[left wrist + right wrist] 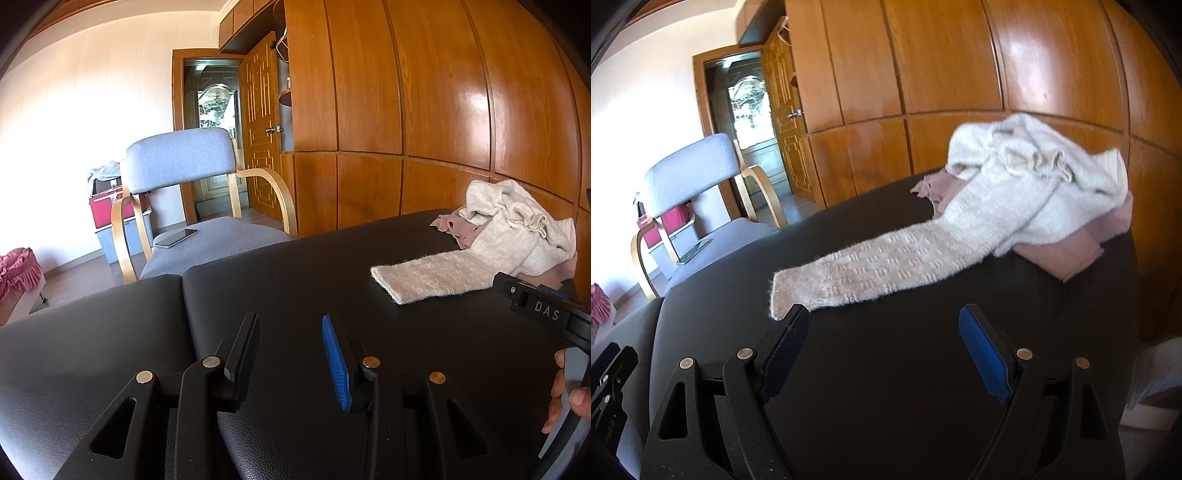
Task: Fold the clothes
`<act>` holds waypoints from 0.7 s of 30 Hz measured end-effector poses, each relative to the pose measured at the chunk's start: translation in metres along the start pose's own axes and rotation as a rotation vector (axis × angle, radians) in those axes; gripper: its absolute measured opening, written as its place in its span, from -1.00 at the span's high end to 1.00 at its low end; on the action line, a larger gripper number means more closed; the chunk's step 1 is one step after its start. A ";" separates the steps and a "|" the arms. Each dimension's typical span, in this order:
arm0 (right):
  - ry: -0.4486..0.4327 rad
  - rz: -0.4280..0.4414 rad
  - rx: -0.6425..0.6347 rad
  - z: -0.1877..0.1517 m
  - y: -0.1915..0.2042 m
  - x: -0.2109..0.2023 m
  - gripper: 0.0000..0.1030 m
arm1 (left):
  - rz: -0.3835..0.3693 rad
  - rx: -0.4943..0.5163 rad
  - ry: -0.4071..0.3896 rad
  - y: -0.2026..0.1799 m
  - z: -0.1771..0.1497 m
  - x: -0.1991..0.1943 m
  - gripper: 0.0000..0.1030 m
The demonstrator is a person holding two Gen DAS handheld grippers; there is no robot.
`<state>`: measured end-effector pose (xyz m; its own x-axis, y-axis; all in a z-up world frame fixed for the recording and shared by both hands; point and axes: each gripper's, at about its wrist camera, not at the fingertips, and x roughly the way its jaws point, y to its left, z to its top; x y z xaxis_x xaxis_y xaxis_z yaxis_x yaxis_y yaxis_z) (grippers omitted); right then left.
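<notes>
Flanking table (pixel 332 258), chair (pixel 192 206), wardrobe (pixel 424 92)

Left gripper (pixel 291 354): black plastic linkage arms showing round brass-coloured pins, one ribbed blue pad (pixel 335 363) facing a black finger. Right gripper (pixel 882 345): same black frame, silver pins, blue textured pads; side housing is reading "DAS" in white letters.

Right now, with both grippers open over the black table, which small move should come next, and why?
Probably ease the right gripper forward onto the cuff of the white sweater. Its sleeve lies stretched toward that gripper, whose jaws stand open and empty, while the left gripper is farther from it.
</notes>
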<state>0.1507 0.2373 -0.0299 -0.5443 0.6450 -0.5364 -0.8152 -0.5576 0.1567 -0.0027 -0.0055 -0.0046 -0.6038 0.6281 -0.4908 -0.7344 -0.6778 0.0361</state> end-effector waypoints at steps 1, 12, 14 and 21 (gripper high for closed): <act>0.009 0.004 0.008 0.000 -0.001 0.002 -0.67 | 0.000 -0.001 0.001 0.000 0.000 0.000 0.32; 0.072 -0.061 0.098 0.030 -0.050 0.036 -0.67 | -0.003 -0.008 0.009 0.003 0.000 0.002 0.32; 0.046 -0.123 0.069 0.040 -0.058 0.040 -0.67 | -0.003 -0.010 0.012 0.004 0.000 0.003 0.32; -0.095 -0.338 -0.107 0.098 -0.084 0.071 -0.68 | -0.005 -0.012 0.017 0.005 -0.001 0.004 0.32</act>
<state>0.1612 0.3809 0.0002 -0.2679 0.8452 -0.4625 -0.9295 -0.3531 -0.1067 -0.0084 -0.0068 -0.0068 -0.5951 0.6247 -0.5056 -0.7332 -0.6796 0.0232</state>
